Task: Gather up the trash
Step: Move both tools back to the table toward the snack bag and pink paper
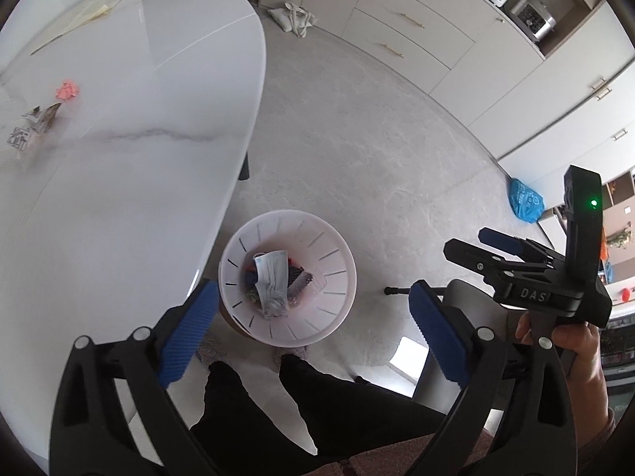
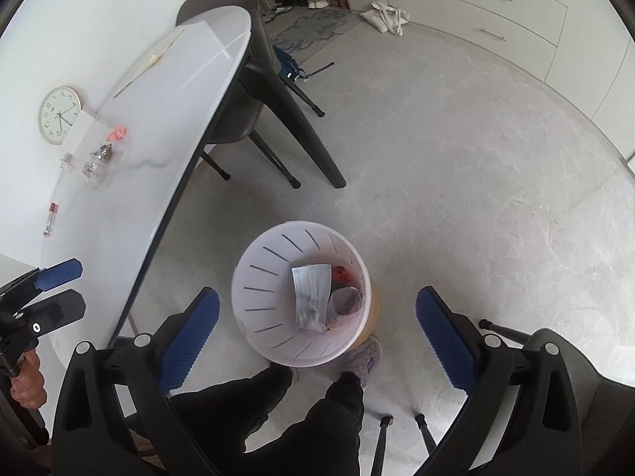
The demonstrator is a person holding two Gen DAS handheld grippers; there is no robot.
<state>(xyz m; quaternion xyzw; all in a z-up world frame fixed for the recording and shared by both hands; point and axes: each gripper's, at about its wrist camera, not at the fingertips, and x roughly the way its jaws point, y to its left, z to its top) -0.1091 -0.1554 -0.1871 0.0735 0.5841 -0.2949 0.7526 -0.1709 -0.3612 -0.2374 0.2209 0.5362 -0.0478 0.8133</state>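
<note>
A white slotted trash bin (image 1: 341,277) stands on the floor by the table edge; it also shows in the right wrist view (image 2: 258,297). In it lie a blue face mask (image 1: 272,277) (image 2: 311,297) and other scraps. My left gripper (image 1: 313,329) is open and empty above the bin. My right gripper (image 2: 317,333) is open and empty above the bin too; it shows at the right of the left wrist view (image 1: 476,244). On the white marble table (image 1: 139,150) lie a pink crumpled scrap (image 1: 67,90) (image 2: 116,133) and a crumpled clear wrapper (image 1: 35,123) (image 2: 97,160).
A small red-capped tube (image 2: 51,218) and a clock (image 2: 59,115) lie on the table. A grey chair (image 2: 246,91) stands at the table's far side. A cloth bag (image 1: 293,18) and a blue plastic bag (image 1: 526,200) lie on the floor. My legs (image 2: 309,416) stand by the bin.
</note>
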